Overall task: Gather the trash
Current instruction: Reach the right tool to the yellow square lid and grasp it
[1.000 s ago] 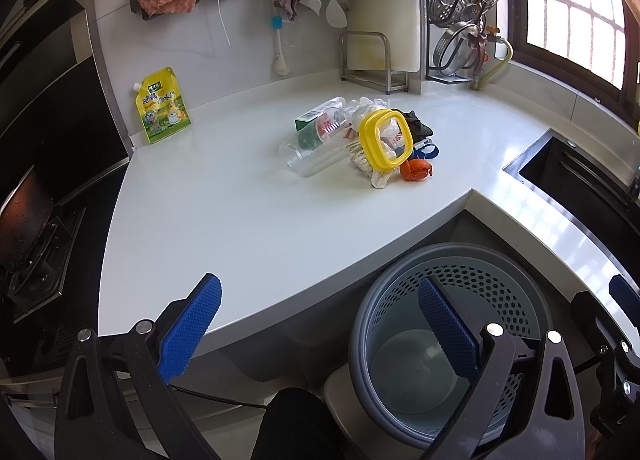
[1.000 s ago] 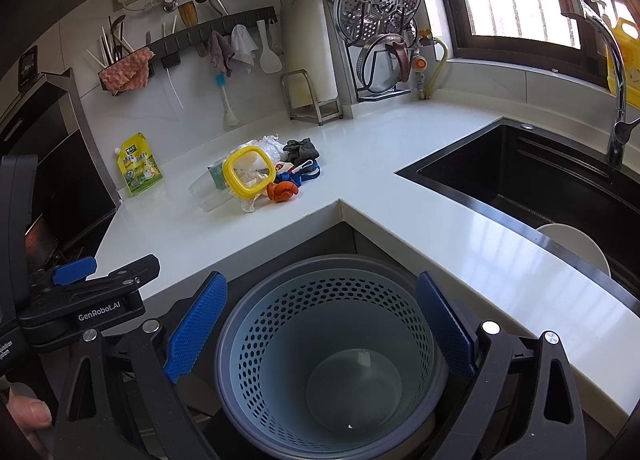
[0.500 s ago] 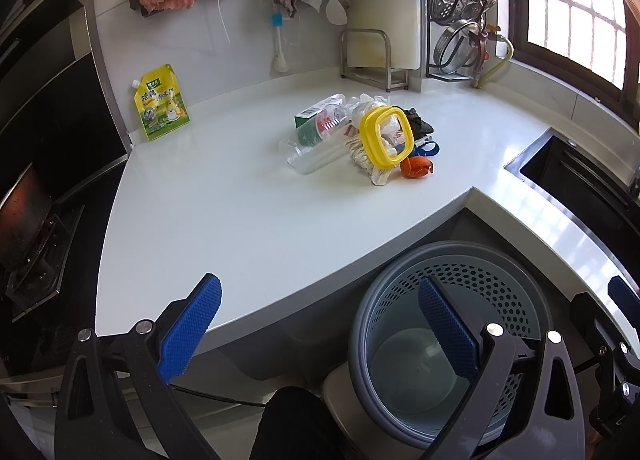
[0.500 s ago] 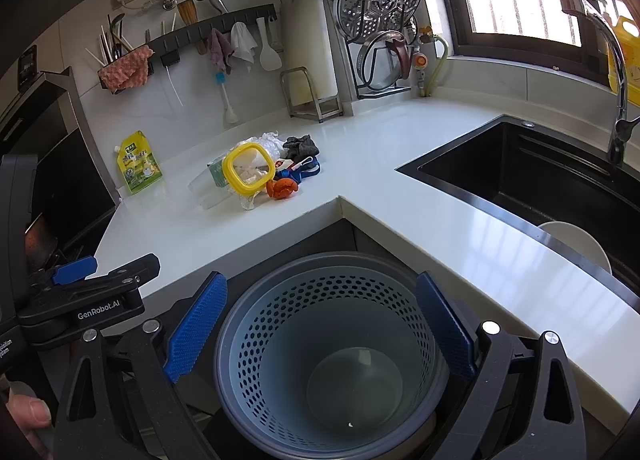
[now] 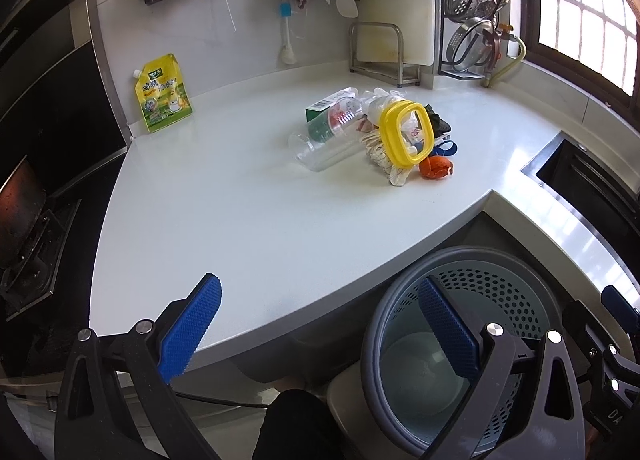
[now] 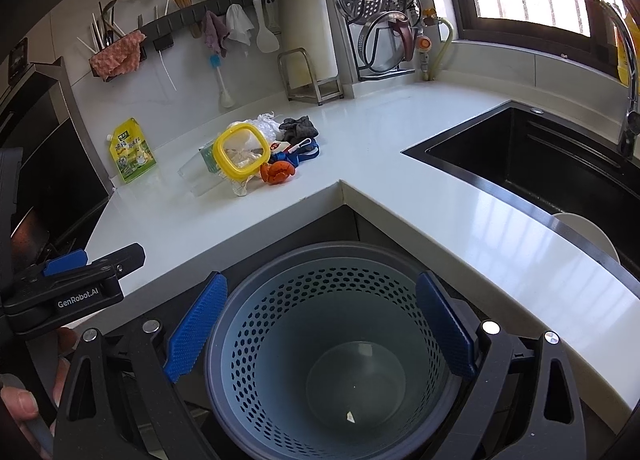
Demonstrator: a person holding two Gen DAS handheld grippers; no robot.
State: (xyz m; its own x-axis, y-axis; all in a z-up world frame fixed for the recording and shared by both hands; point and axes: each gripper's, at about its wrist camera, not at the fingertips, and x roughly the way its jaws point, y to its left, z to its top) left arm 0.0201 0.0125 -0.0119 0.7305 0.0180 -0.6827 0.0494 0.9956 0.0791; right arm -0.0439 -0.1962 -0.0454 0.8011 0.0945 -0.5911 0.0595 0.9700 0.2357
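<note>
A heap of trash lies on the white counter (image 5: 240,195): a clear plastic cup (image 5: 324,147), a green carton (image 5: 320,115), a yellow square ring (image 5: 404,131), crumpled wrappers, an orange scrap (image 5: 435,167) and a dark rag (image 5: 438,121). The heap also shows in the right wrist view (image 6: 248,155). A grey perforated bin (image 6: 336,348) stands on the floor below the counter corner, nearly empty. My left gripper (image 5: 320,324) is open and empty, low in front of the counter edge. My right gripper (image 6: 320,328) is open and empty, above the bin.
A yellow refill pouch (image 5: 164,97) leans on the back wall. A black sink (image 6: 540,163) with a tap lies to the right. A rail of utensils, a cutting board rack (image 5: 380,47) and a pot-lid rack stand at the back. A hob lies at left.
Both grippers have risen and edged slightly toward the counter; both stay open. The trash has not moved.
</note>
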